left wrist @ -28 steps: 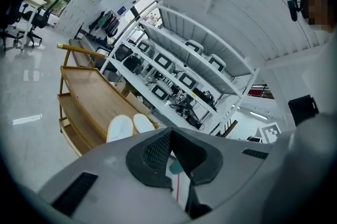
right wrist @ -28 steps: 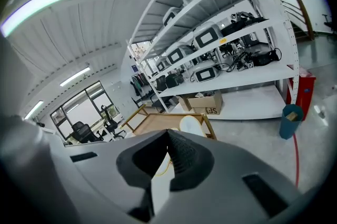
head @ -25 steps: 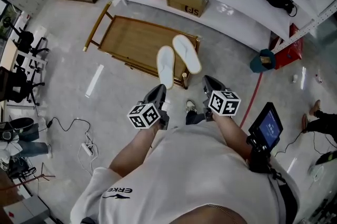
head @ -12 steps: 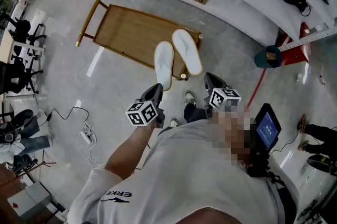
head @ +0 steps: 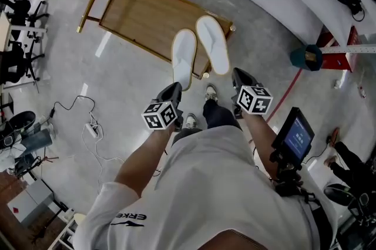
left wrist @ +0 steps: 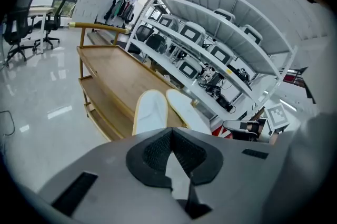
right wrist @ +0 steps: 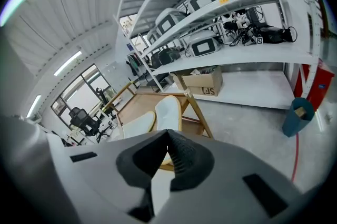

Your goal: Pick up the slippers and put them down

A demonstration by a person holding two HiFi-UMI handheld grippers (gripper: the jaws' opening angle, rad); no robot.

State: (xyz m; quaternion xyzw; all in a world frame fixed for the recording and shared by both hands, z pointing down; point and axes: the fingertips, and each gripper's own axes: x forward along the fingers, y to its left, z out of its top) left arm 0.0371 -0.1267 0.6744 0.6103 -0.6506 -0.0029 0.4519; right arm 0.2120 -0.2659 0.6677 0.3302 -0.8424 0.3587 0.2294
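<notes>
- Lying side by side at the near end of a wooden trolley (head: 135, 11): two white slippers (head: 183, 58) with tan edging, toes pointing away from the person.
- Left gripper (head: 174, 90): fingers pressed together, nothing between them, tip just short of the left-hand slipper.
- Right gripper (head: 237, 75): fingers also pressed together and empty, beside the right-hand slipper.
- Both grippers angled downward.
</notes>
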